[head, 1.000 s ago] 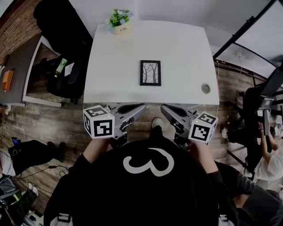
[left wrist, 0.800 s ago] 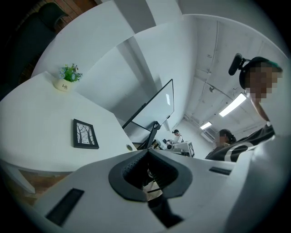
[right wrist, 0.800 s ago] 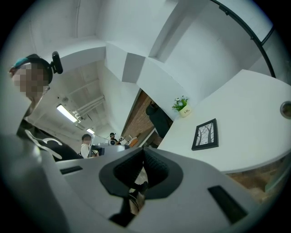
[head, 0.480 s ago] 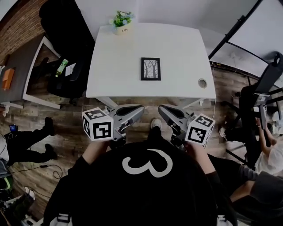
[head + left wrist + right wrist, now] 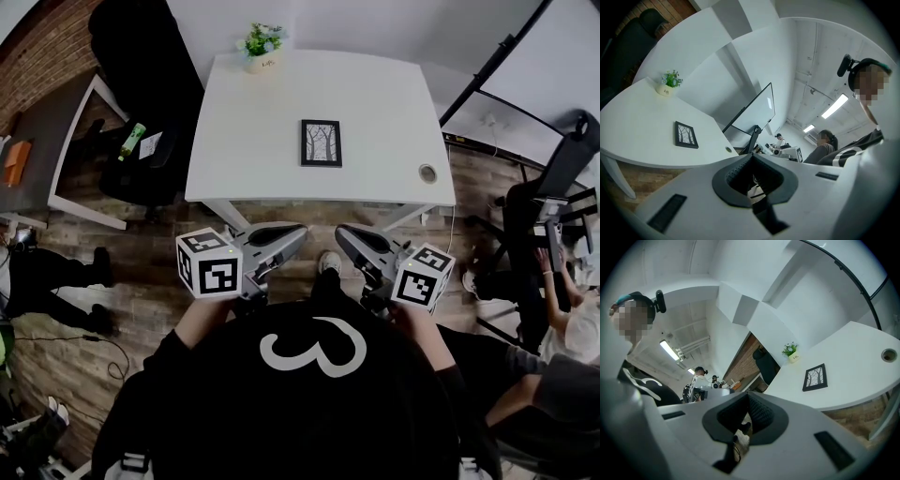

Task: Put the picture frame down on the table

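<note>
Near the middle of the tabletop, the picture frame lies flat, long axis running near edge to far edge, straight ahead of left tongs and right tongs, both pressed together, empty, short of the near edge, about equally close.

The head view is looking steeply down onto the table. Both gripper views are looking nearly level from just off its near edge, all three sharing the picture frame.

Black long-sleeved top, white numeral 3
</note>
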{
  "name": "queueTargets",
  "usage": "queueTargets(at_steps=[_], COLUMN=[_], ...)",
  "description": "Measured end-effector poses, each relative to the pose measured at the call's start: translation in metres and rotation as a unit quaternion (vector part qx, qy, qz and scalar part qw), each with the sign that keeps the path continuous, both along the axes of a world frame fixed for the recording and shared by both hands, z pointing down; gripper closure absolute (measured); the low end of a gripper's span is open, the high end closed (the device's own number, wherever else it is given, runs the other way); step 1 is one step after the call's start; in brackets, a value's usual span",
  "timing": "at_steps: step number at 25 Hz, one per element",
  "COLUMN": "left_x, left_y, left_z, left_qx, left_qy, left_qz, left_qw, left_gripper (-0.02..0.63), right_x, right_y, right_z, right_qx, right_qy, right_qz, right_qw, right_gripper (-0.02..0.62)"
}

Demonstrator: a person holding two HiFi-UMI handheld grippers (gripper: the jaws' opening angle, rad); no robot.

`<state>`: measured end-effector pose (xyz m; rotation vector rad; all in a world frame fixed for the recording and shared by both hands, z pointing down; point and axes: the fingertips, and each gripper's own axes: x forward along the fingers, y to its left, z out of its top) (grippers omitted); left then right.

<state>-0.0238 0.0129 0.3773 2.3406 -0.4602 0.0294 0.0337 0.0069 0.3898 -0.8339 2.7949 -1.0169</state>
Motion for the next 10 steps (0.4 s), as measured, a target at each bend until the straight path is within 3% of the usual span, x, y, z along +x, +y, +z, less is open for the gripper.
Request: queueTargets(at_steps=[10], left_x=[-0.0079], left_y=[0.0012], left_z=[-0.0056], left_qx=[0.009], left_qy=[-0.003], left_qz=[-0.011], left_qw=[0.9999], left_gripper=[0.591], right_x=[-0.0077], right_y=[-0.0021], right_z=[-0.0032], right_qx=[-0.001], right_qy=[0.008], right_qz=[-0.017], right_qw=[1.0], right_gripper=[0.572])
